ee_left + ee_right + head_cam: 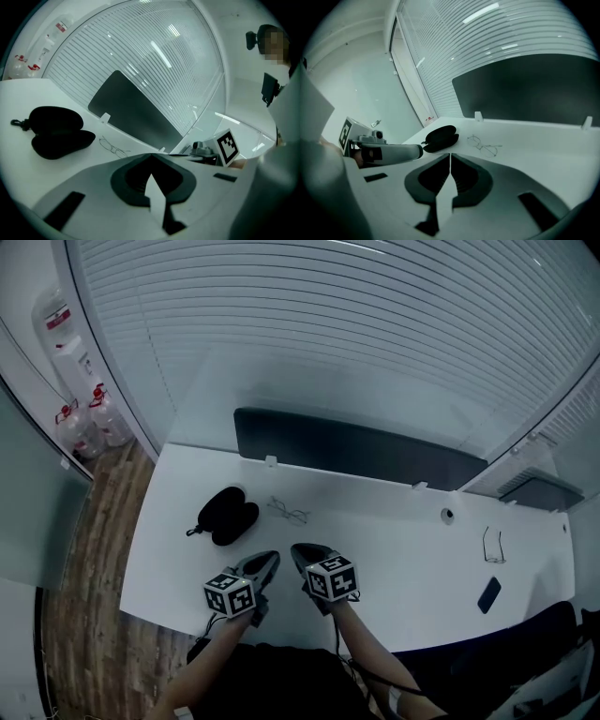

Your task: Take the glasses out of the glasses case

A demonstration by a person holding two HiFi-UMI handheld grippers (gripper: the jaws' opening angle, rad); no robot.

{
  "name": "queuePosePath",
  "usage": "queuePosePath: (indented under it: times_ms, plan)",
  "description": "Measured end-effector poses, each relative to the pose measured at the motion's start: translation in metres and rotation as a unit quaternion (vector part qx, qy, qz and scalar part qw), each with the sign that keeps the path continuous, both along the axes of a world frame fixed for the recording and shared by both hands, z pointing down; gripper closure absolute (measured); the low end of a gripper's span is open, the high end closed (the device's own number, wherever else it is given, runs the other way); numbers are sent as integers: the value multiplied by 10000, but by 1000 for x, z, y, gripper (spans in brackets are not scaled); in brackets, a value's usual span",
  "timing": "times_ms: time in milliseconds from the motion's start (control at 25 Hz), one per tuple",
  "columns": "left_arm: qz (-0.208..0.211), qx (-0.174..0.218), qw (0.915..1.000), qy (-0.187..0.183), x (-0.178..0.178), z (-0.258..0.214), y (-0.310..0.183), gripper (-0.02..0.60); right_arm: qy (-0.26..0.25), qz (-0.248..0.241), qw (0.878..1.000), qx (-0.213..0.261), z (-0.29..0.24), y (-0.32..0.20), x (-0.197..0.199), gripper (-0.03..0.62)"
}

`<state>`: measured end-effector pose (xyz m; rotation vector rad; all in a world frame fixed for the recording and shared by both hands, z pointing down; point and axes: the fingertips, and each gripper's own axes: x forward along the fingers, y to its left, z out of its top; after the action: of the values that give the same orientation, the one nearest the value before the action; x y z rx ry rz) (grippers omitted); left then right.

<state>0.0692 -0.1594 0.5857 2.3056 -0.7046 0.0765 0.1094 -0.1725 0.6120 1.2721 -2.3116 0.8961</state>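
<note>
I am looking steeply down on a smooth white table with two hand-held grippers low in the head view.

The left gripper has its two dark, tapered jaws pressed together with nothing between them. In its own view the rubbery black pads meet in one thin seam. The right gripper is the same: jaws closed and empty, the pads meeting in a narrow vertical line. Each gripper carries one cube printed with black-and-white square markers, so I count two cubes. The two grippers sit just beside each other, their tips angled toward one another, above the near part of the table.

One glasses case lies on the table beyond the left gripper. It is matte black, soft-looking and rounded, and it lies open as two oval shells joined along one side, with a small loop at its left end.

The glasses are out of the case. They lie on the table just to its right, apart from it: thin wire frames with clear lenses. Neither gripper touches them.

A second pair of glasses lies far to the right, well apart, so I count two pairs. Near it is one flat dark phone.

A long dark matte divider panel stands along the table's far edge, with white slatted blinds behind it.
</note>
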Motion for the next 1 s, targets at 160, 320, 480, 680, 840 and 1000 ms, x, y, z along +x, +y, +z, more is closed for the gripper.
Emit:
queuePosePath:
  times_ms: [160, 320, 480, 680, 840, 1000]
  plan:
    - [-48, 109, 9999, -121, -5, -4, 15, 571, -117, -18, 9999, -1, 0, 19, -5, 574]
    - [-105, 183, 9995, -232, -10, -7, 33, 571, -208, -81, 9998, -10, -3, 37, -11, 573]
    - [-213, 225, 9992, -246, -14, -12, 49, 571, -313, -172, 9994, 36, -8, 50, -17, 573]
    - [-251, 195, 9992, -240, -12, -11, 76, 571, -388, -292, 9988, 38, -9, 72, -21, 573]
    - [-234, 161, 9993, -241, -11, -9, 95, 571, -459, -370, 9982, -120, -4, 92, -23, 573]
    - [-237, 148, 9995, -156, -12, -10, 111, 572, -506, -387, 9977, -225, 2, 111, -28, 573]
